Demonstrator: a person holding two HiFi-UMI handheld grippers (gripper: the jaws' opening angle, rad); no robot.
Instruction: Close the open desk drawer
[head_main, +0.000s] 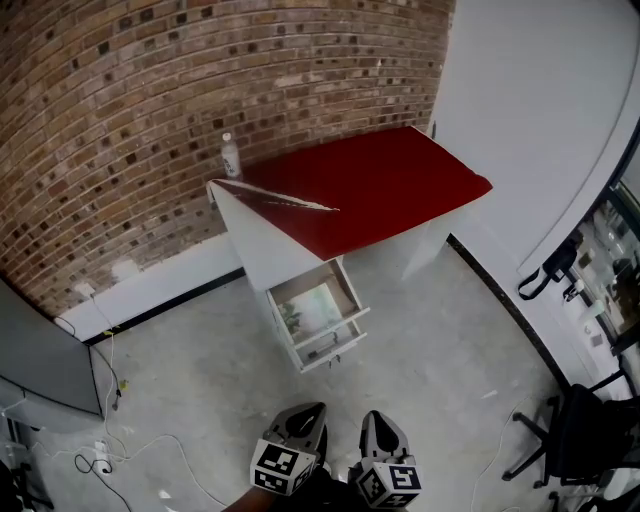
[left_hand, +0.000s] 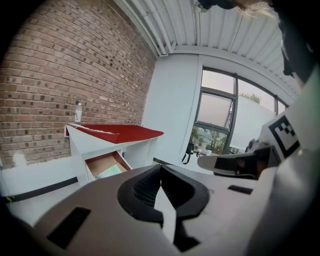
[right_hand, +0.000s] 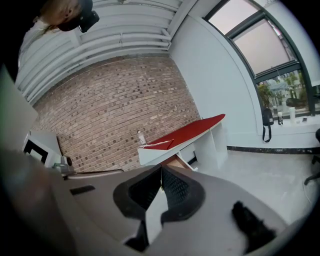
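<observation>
Left gripper (head_main: 303, 412), right gripper (head_main: 381, 420): side by side in front of desk (head_main: 400, 180), aimed at it, tipped slightly down. Jaws of both pressed together, nothing between. Rear of both cut off at lower edge of head view. Drawer (head_main: 318, 312): pulled out from desk's front, contents hard to make out, well apart from both grippers, straight ahead. Bottle (head_main: 231, 157) at desk's back corner.

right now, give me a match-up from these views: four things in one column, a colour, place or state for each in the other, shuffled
Things:
1. drawer
2. bottle
3. desk top
4. right tongs

Descriptions:
a. red
b. shut, nothing between them
c. pulled out
d. upright at a back corner

Pairs: 1-c, 2-d, 3-a, 4-b
</observation>
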